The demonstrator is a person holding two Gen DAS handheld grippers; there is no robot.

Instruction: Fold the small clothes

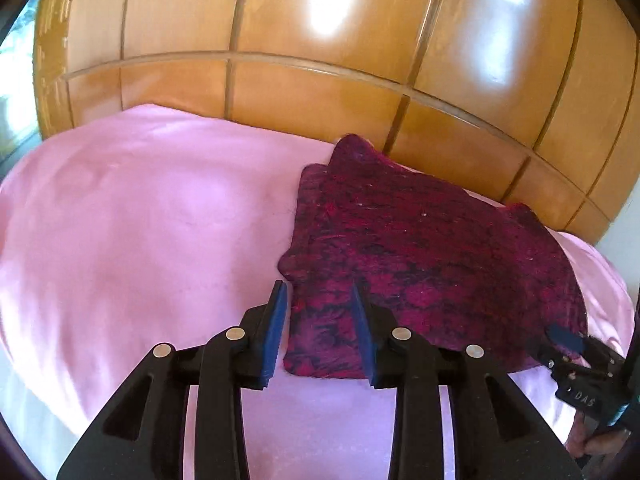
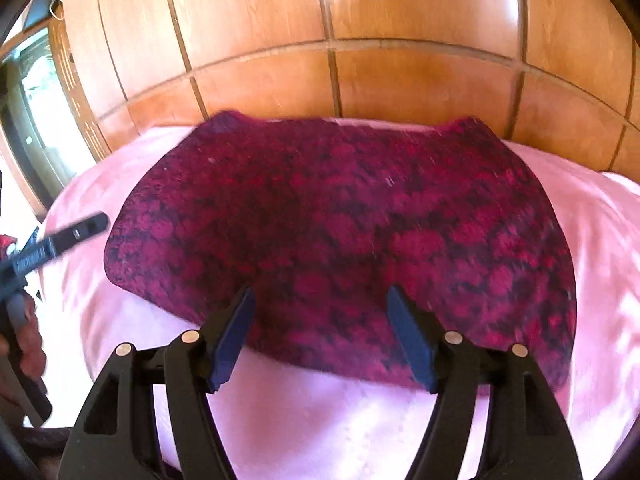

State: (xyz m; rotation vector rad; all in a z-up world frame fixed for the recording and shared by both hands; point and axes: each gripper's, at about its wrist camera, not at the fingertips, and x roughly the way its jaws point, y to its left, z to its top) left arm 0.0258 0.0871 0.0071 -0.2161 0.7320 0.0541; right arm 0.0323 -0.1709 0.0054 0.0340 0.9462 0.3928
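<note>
The dark red garment (image 2: 340, 240) is spread flat on the pink bed sheet (image 1: 140, 220), its near edge framed by the left gripper (image 1: 320, 308) and right gripper (image 2: 320, 312) — both released, nothing grasped — presumably for the next fold.

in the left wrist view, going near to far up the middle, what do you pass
left gripper with open jaws → dark red patterned garment → pink bedsheet → wooden panelled headboard

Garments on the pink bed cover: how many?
1: the dark red garment lies flat on the pink bed cover near the wooden panelling. None seems hidden.
</note>
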